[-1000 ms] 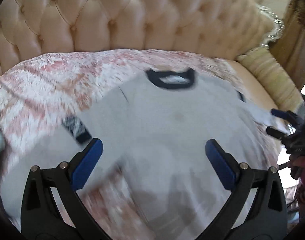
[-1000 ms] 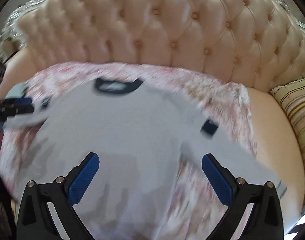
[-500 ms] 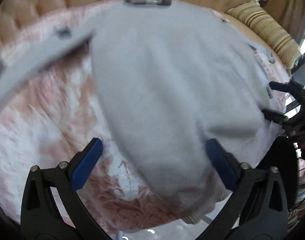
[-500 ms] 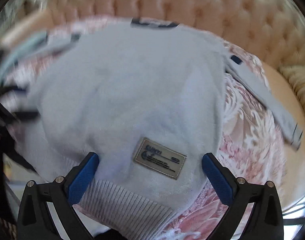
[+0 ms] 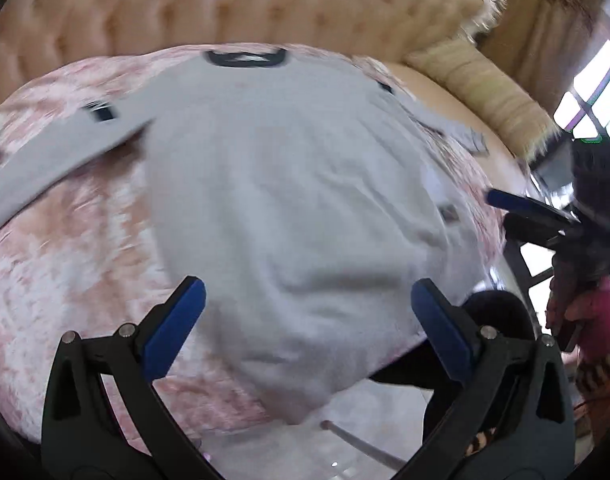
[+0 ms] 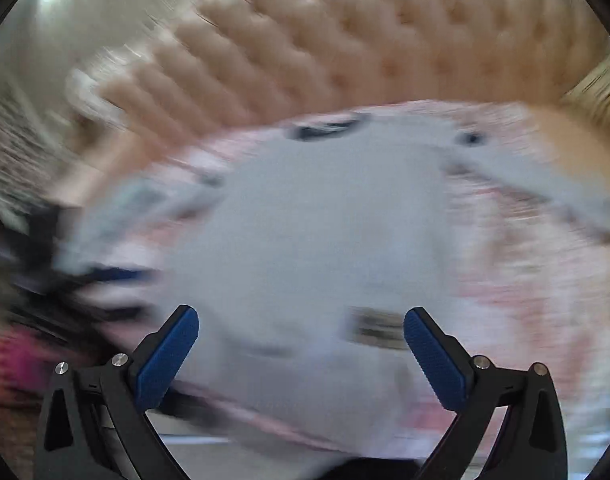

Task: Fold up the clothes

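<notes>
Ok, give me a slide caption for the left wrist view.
Open left gripper above a grey sweater spread on a pink patterned cover, with the right gripper at the sweater's far edge.

You are in a home, in a sitting room or bedroom by the look of the furniture.

In front of you stands a cream button-tufted backrest, the deep-buttoned upholstery of a sofa or headboard; you cannot tell which. Its seat is covered by a pink-and-white patterned throw. A striped yellow cushion with a fringed edge lies at the right end, brown curtains hang behind it, and daylight comes through a window beside them. The right wrist view is too blurred to add more.
</notes>
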Demonstrator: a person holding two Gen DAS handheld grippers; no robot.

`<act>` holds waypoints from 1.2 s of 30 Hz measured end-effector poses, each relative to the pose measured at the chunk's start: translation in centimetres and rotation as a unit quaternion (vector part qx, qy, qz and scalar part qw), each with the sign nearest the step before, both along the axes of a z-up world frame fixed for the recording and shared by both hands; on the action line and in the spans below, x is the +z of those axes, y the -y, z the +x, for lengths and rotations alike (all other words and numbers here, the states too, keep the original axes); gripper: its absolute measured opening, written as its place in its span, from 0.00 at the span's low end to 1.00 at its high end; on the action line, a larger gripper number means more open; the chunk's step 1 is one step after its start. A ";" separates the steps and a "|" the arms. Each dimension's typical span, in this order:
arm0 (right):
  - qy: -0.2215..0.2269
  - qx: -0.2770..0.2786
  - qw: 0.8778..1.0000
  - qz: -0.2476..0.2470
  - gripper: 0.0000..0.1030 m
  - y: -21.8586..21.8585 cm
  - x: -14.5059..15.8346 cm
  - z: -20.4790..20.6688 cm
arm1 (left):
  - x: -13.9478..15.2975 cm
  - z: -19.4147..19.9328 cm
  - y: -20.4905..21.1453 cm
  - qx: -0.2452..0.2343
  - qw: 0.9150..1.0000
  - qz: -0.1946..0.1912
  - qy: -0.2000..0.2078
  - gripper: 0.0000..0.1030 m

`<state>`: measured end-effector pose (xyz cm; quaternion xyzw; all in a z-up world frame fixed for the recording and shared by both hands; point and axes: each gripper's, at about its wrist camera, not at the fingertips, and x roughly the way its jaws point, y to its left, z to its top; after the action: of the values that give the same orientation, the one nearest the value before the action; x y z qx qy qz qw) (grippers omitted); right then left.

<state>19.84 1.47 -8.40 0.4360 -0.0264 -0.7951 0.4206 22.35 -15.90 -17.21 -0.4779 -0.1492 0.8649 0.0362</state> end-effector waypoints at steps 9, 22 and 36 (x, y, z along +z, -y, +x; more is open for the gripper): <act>0.016 0.000 0.994 0.113 0.98 -0.1 -4.6 -1.7 | -3.1 -0.3 -1.2 -0.015 0.995 -0.083 0.045 1.00; -0.015 0.033 0.989 0.143 1.00 1.2 -3.2 2.2 | 0.8 0.2 -2.6 -0.052 0.998 -0.026 0.004 1.00; -0.047 -0.001 0.985 0.163 1.00 0.8 -0.7 0.6 | 2.3 -1.5 -1.3 -0.031 0.994 -0.103 0.009 1.00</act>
<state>20.49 0.66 -9.09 0.4606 0.1233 -0.8090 0.3438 20.87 -14.62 -14.93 -0.4912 -0.0444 0.8698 0.0120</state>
